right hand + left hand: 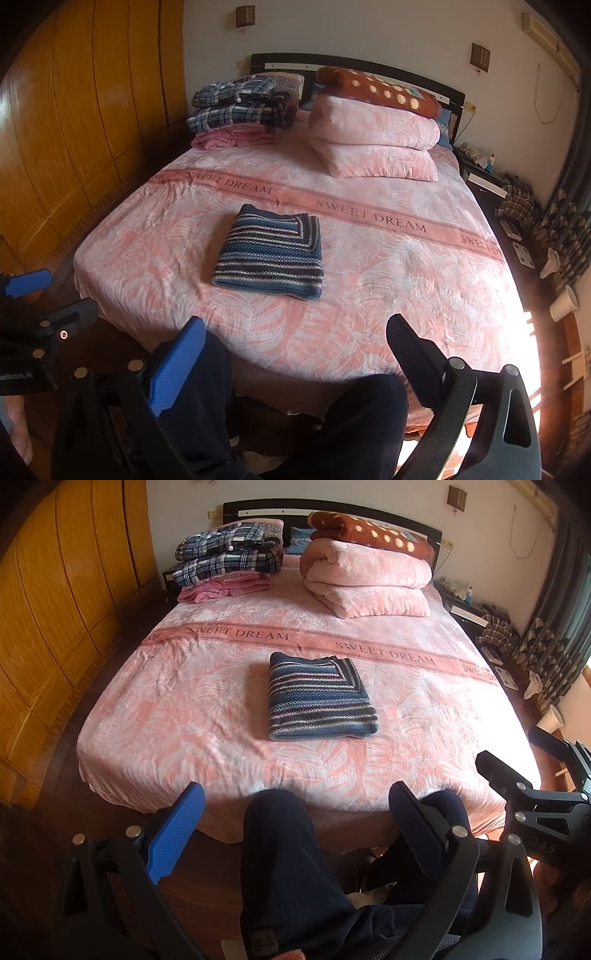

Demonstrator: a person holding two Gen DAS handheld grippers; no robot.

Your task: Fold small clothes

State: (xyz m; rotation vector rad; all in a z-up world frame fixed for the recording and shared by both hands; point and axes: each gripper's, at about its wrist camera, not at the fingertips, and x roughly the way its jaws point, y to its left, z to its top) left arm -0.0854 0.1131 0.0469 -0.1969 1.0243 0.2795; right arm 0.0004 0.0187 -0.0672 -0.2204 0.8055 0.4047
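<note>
So the striped knit sweater [320, 695] is sitting near the middle of the bed [184, 709], already squared up into a tidy rectangular bundle, just short of the "SWEET DREAM" band [384, 651] printed across the pink cover. Looks folded to me, so I'd guess this piece is basically done, though that's only my read of how it lies.

Where it sits relative to the claws is the main thing. Both are back off the foot of the bed, above the person's knees [288, 849] in dark trousers, well apart from the sweater and not touching it. From the left claw [295, 812] the bundle is straight ahead, pretty much dead centre. From the right claw [295, 343] it lies ahead and off to the left. So the left hand has the more direct line, I'd say. Its long axis seems to run roughly away from the person, but it's close to square, so hard to call.

Both claws are spread wide with nothing between the fingers.

Further out: a stack of plaid and pink clothes [229, 561] at the far left by the headboard, a folded pink quilt [369, 579] with a spotted brown blanket [373, 531] on top at the far right, and a wooden wardrobe [55, 627] along the left wall.
</note>
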